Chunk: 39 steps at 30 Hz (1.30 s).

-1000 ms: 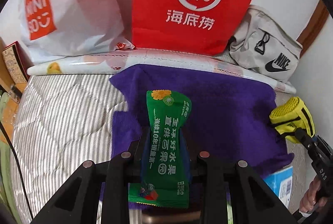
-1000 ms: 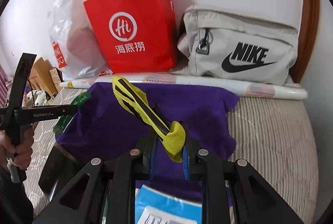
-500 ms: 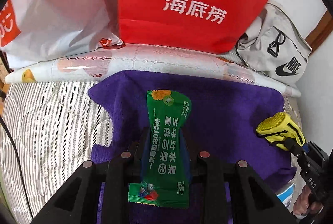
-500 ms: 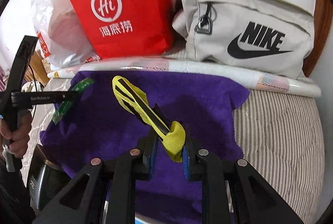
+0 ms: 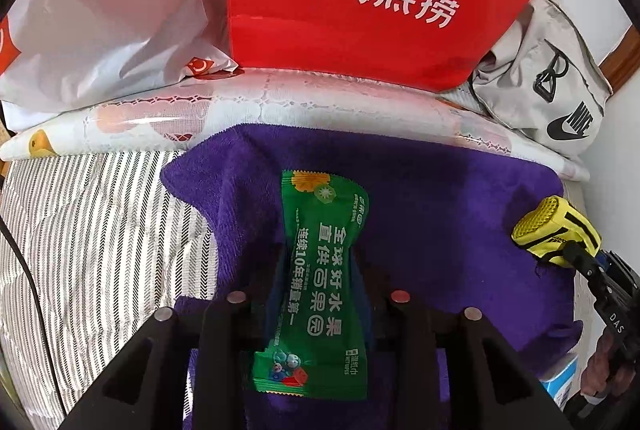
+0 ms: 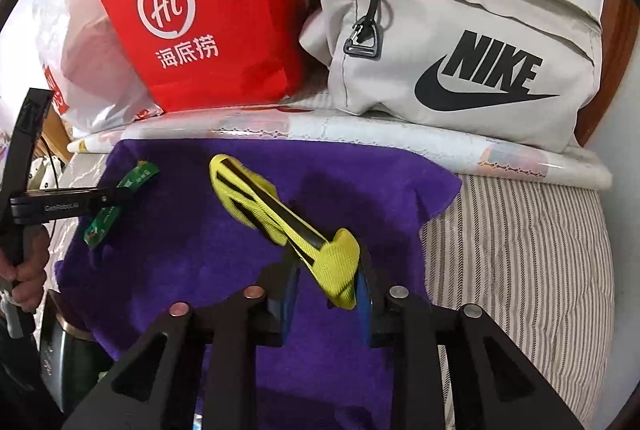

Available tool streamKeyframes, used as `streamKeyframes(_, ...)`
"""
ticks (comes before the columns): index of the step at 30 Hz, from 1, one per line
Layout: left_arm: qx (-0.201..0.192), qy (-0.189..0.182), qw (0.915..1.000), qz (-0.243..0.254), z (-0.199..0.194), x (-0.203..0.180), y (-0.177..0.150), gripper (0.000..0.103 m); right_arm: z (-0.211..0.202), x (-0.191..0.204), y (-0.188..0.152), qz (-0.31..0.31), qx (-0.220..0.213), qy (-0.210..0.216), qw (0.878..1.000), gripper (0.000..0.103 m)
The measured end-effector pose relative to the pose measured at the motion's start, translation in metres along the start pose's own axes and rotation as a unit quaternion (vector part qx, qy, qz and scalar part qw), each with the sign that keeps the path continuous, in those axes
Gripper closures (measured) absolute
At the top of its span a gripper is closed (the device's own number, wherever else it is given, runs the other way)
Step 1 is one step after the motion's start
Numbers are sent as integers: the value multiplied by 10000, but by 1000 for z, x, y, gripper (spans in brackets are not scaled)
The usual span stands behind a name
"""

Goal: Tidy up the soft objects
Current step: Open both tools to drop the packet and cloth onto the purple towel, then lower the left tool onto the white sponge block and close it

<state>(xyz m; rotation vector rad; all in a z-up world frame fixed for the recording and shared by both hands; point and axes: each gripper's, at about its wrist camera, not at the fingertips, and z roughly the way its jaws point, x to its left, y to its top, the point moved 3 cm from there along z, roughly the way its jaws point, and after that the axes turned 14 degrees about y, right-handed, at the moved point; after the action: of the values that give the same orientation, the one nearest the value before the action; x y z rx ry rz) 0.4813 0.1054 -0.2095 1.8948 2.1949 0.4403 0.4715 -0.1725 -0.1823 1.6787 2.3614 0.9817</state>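
Striped bedding (image 6: 520,250) fills the floor of both views, with bare quilt open to the right of the purple towel (image 6: 192,254) in the right wrist view and to its left in the left wrist view. Along the towel's far edge runs a long patterned roll (image 5: 280,102), and behind that stand a white plastic bag (image 5: 100,10), a red paper bag (image 6: 208,18) and a grey Nike pouch (image 6: 460,42), closing off the back. The towel's right edge is ragged and notched; most of its middle lies free.

Left gripper (image 5: 320,270) has the green wet-wipe packet (image 5: 320,290) between its jaws, which are opening; its pads look barely clear of the packet's pinched waist, over the towel. Right gripper (image 6: 324,282) is also opening, the yellow mesh strap (image 6: 280,218) resting against its right pad only, its far end over mid-towel.
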Motion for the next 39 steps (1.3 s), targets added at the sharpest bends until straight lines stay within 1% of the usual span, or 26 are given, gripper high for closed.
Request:
streamKeyframes(2, 40, -48, 10000, 23, 2, 0, 0, 68, 0, -2, 0, 12, -42, -35, 10000, 75)
streamKeyframes(4, 48, -52, 10000, 68, 2, -2, 1, 67, -1, -3, 0, 21, -87, -80, 9999, 72)
streamKeyframes(5, 53, -70, 9999, 85, 2, -3, 1, 64, -2, -4, 1, 27, -105, -103, 9999, 67)
streamKeyframes(6, 62, -112, 9999, 98, 1, -4, 0, 62, -4, -5, 1, 30, -130, -151, 9998, 60)
streamKeyframes(8, 55, -194, 9997, 98, -1, -5, 0, 54, -9, -7, 2, 21, -195, -182, 9996, 53)
streamKeyframes(10, 33, -192, 9997, 120, -4, -5, -2, 52, -15, -6, 4, 4, -294, -280, 9992, 52)
streamKeyframes(12, 3, -139, 9998, 132, -9, -5, -5, 50, -21, -5, 5, -36, -369, -367, 9986, 49)
streamKeyframes(16, -74, -11, 9998, 170, -28, 1, -16, 48, -35, 1, 1, -50, -428, -349, 9985, 49)
streamKeyframes(21, -199, 30, 9998, 76, -57, 12, -34, 48, -64, 15, -15, -18, -543, -251, 9982, 49)
streamKeyframes(22, -237, 50, 9997, 67, -63, 13, -39, 48, -70, 20, -19, -25, -563, -223, 9982, 48)
streamKeyframes(27, -626, 109, 9980, 35, -109, 19, -72, 48, -101, 43, -42, -241, -658, -175, 9974, 36)
streamKeyframes(29, -744, 88, 9972, 45, -126, 20, -86, 48, -115, 55, -55, -355, -717, -142, 9967, 36)
streamKeyframes(32, -794, -62, 9968, 60, -147, 21, -110, 48, -133, 74, -74, -479, -749, -14, 9960, 34)
streamKeyframes(36, -850, -41, 9963, 74, -167, 21, -138, 48, -150, 94, -99, -647, -772, 140, 9948, 34)
streamKeyframes(39, -840, -70, 9964, 51, -178, 22, -163, 48, -160, 109, -121, -715, -699, 288, 9946, 34)
